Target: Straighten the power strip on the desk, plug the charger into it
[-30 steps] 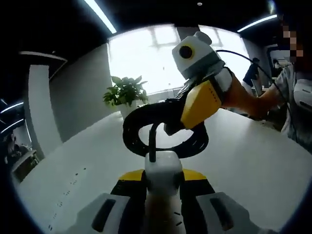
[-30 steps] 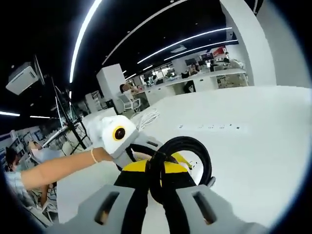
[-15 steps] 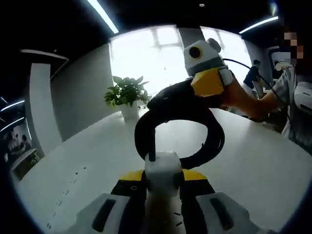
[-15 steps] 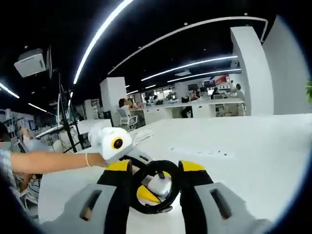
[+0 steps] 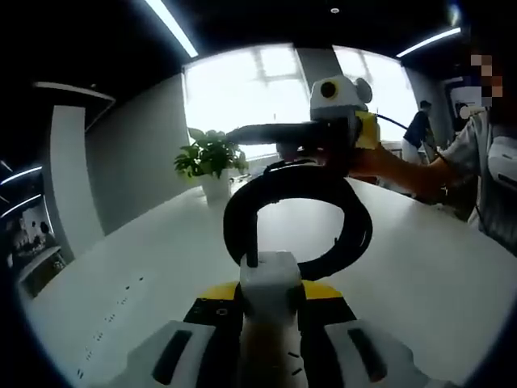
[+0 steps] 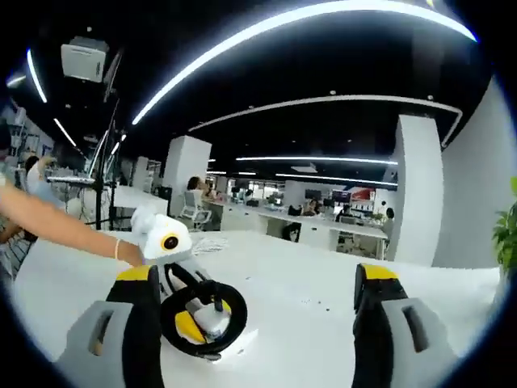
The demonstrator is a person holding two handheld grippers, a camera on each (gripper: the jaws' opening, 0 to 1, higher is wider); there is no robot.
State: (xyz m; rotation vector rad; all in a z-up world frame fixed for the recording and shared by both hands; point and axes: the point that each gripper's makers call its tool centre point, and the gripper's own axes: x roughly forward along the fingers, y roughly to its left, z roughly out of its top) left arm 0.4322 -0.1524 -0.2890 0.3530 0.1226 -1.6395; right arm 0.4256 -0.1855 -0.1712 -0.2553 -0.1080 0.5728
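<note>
In the left gripper view there is one white charger (image 5: 271, 279), one loop of thick black cable (image 5: 299, 218), one potted plant (image 5: 210, 158) and one white desk (image 5: 420, 267). The left gripper (image 5: 271, 323) pinches the charger between its two yellow-tipped jaws, low in the middle of the view. The charger is a small white block standing upright, with its long side pointing up and away from the camera. The black cable comes out of its top and curls into one round ring above the desk. The right gripper (image 5: 266, 133) hangs just above the ring, its dark jaws lying sideways; how wide they stand cannot be told here. In the right gripper view the right gripper (image 6: 258, 283) has its two jaws spread wide apart with nothing between them. Low on the left, the left gripper (image 6: 194, 311) holds the charger (image 6: 212, 319) inside the black cable ring (image 6: 202, 315), just above a flat white power strip (image 6: 238, 339) lying on the desk (image 6: 299, 299). A person's arm (image 6: 56, 226) reaches in from the left.
</note>
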